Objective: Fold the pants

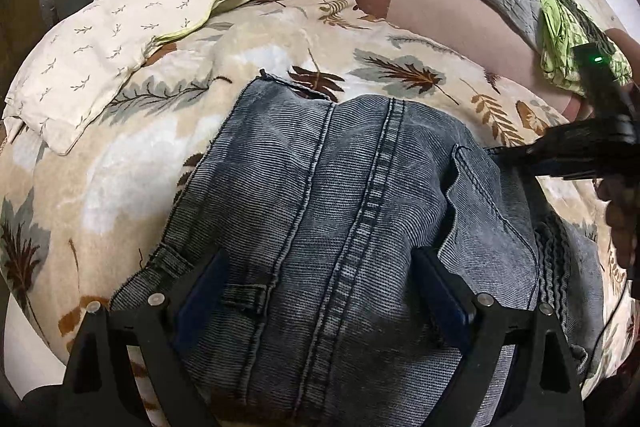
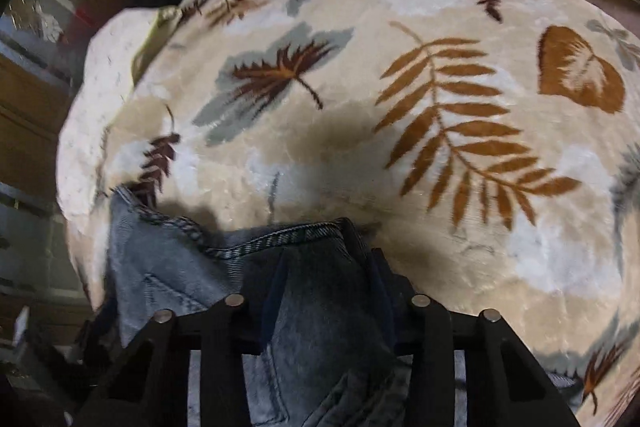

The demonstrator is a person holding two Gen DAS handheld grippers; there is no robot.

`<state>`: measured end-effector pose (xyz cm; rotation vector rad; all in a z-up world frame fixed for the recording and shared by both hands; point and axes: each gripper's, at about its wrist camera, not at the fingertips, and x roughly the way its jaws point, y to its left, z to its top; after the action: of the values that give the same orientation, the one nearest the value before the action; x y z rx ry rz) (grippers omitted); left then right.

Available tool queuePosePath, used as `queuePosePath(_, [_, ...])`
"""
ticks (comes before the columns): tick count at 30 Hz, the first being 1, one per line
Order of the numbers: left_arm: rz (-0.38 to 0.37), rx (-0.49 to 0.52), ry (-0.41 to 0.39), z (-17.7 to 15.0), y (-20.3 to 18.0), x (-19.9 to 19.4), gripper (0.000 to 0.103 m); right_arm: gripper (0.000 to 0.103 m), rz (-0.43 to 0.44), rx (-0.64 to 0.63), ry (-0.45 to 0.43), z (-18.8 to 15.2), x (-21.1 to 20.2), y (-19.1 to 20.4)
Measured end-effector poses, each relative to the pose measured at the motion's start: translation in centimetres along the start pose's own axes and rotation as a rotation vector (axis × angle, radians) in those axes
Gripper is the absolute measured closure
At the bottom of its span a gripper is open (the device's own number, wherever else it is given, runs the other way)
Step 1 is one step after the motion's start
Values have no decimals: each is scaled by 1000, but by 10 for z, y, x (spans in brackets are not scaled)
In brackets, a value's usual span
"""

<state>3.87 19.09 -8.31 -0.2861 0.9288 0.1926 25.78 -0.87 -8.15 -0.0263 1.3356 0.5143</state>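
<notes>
Pants lie between the wide-spread left hand-held gripper, while the right hand-held gripper pinches their denim edge.

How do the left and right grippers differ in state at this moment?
The left gripper has its jaws spread wide over the jeans, gripping nothing; the right gripper has its jaws drawn close, pinching a bunched denim edge. The left sits above flat-lying fabric; the right lifts a crumpled fold. Both work the same jeans on the leaf-print blanket.
</notes>
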Motion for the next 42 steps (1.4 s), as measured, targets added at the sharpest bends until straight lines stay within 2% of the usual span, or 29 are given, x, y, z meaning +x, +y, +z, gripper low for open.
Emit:
queuePosePath(3, [-7,-5,0,0,1,0,10,72,-13,-34,6,0,5,3])
queuePosePath(5, [-4,-7,1,1,1,0,10,89,-20,-67,0,-2,2,8])
queuePosePath(6, [-3,-8,2,1,0,0,10,96,-52,-98,-17,-4,-1,14])
queuePosePath(7, [-3,-10,2,1,1,1,10,98,-69,-117,-28,-5,-4,18])
queuePosePath(10, [-4,-14,3,1,0,1,10,98,-144,-181,-81,-8,-15,30])
queuePosePath(13, [-4,-11,2,1,0,1,10,99,-229,-208,-98,-7,-9,30])
queuePosePath(17, [-3,-2,1,0,0,1,10,99,-271,-209,-97,-8,11,32])
queuePosePath(19, [-4,2,1,0,0,0,10,98,-267,-208,-85,-7,14,31])
queuePosePath(22, [-7,-2,1,1,1,0,10,96,-193,-142,-97,-4,2,20])
queuePosePath(29, [-1,-1,-1,1,0,0,10,92,-122,-92,-168,-18,-28,22])
queuePosePath(33, [1,4,-4,1,0,0,10,92,-234,-101,-64,-14,11,13])
queuePosePath(36, [-1,7,-9,0,0,-1,10,92,-204,-10,-108,-14,2,1])
queuePosePath(39, [3,4,-9,0,0,0,10,92,-207,-44,-155,-20,-17,10])
queuePosePath(42, [11,3,-7,0,-1,0,9,92,-153,-66,-171,-29,-30,21])
